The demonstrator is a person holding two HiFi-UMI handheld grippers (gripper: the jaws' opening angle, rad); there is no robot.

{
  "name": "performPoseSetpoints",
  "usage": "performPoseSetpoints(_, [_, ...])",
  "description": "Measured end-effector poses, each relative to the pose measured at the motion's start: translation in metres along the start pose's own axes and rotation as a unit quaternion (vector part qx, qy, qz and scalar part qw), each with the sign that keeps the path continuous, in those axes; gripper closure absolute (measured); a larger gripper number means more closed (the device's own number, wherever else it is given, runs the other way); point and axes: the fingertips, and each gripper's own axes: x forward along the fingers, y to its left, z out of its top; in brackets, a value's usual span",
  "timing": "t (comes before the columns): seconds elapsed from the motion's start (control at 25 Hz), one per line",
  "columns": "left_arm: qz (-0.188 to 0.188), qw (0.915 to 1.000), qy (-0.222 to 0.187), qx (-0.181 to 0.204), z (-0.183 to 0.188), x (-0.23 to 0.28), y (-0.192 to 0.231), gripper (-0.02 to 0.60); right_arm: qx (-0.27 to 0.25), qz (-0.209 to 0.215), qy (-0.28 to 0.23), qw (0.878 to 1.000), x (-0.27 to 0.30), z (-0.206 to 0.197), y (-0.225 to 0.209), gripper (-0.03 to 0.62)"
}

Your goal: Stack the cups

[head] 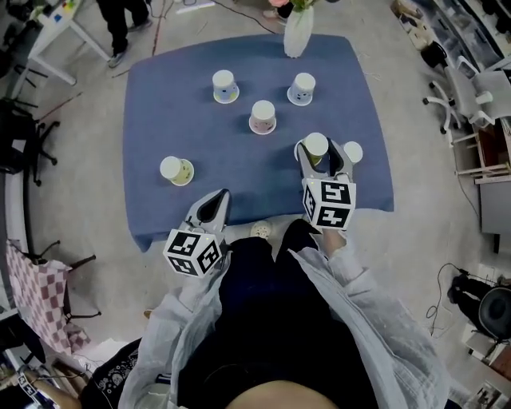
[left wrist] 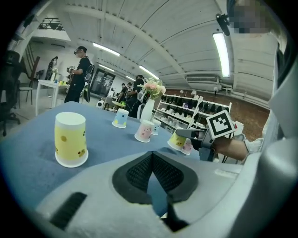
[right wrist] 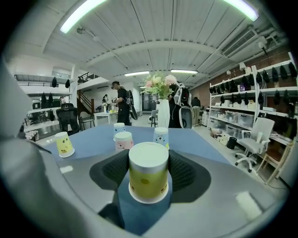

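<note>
Several paper cups stand upside down on the blue tablecloth (head: 160, 120). My right gripper (head: 317, 153) (right wrist: 148, 167) is shut on a yellow-green cup (head: 316, 144) (right wrist: 148, 174) (left wrist: 177, 139) near the table's right front, its pads pressing both sides. A pinkish cup (head: 352, 152) (left wrist: 187, 148) stands just right of it. My left gripper (head: 222, 194) (left wrist: 152, 155) is shut with nothing in it, at the front edge. A yellow cup (head: 176, 170) (left wrist: 70, 138) (right wrist: 64, 143) stands ahead and left of it. Farther back are a pink cup (head: 263, 117) (right wrist: 123, 140) and two bluish cups (head: 302, 88) (head: 225, 86).
A white vase (head: 298, 32) (right wrist: 164, 113) with flowers stands at the table's far edge. People stand beyond the table by a white desk (head: 56, 24). Office chairs (head: 467, 92) and shelving are to the right, a black chair (head: 20, 136) to the left.
</note>
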Motion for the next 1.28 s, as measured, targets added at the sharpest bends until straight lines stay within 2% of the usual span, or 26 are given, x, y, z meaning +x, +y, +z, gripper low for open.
performPoseSetpoints(0.28, [-0.029,0.9993,0.020,0.011,-0.009,0.012,-0.020,0.591,0.008,-0.014,0.006,1.000,-0.016,-0.020,-0.015,0.322])
performPoseSetpoints(0.72, [-0.014,0.9995,0.027,0.002,-0.018,0.006,-0.014,0.591,-0.016,-0.024,0.014,0.999,-0.007,-0.036,-0.027,0.321])
performPoseSetpoints(0.88, [-0.014,0.9995,0.027,-0.002,-0.020,0.004,-0.012,0.591,-0.036,-0.019,-0.001,0.999,-0.007,-0.032,-0.022,0.319])
performPoseSetpoints(1.08, [-0.021,0.9995,0.023,0.001,-0.016,0.008,-0.011,0.591,-0.041,0.002,-0.035,0.999,-0.010,-0.015,-0.013,0.262])
performPoseSetpoints(1.28, [-0.026,0.9996,0.009,0.007,-0.005,0.014,-0.014,0.591,-0.046,0.017,-0.049,0.998,-0.015,0.004,-0.009,0.256])
